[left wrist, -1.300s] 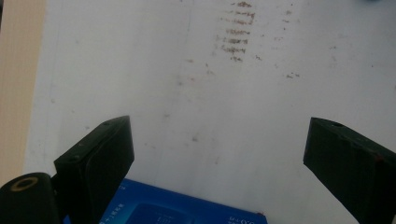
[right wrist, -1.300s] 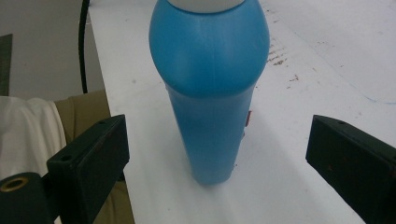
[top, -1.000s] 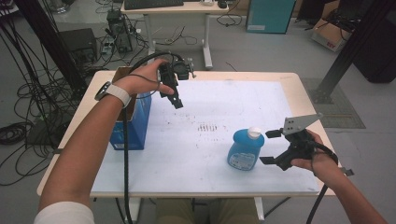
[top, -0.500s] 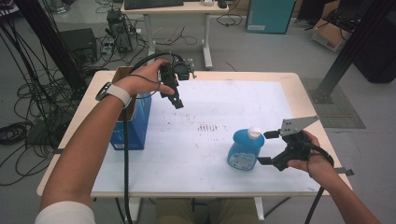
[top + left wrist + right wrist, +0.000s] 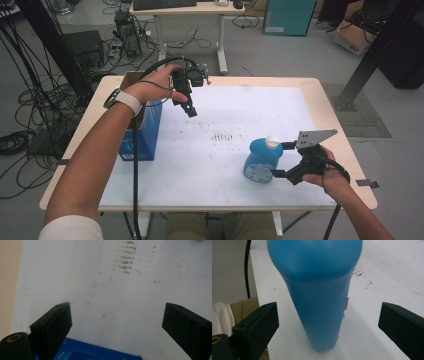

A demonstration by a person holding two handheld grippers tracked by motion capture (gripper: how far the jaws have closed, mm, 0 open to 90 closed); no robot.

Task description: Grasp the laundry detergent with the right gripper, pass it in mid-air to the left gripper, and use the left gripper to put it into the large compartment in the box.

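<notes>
Right gripper point(image 5: 281, 160): is being held low at the near right of the table, jaws spread wide on either side of the blue bottle, with a clear gap showing on both sides in the right gripper view; nothing is being gripped.
Blue bottle point(image 5: 261, 159): is being left standing upright on the white table sheet point(image 5: 240, 115), white cap on top, just left of the right gripper.
Blue box point(image 5: 146, 135): is being seen at the left edge of the sheet, beneath the left forearm.
Left gripper point(image 5: 190, 109): is being held above the far left of the sheet, tilted downward, jaws released and empty.
Brown smudges point(image 5: 223, 136): are being shown mid-sheet.
</notes>
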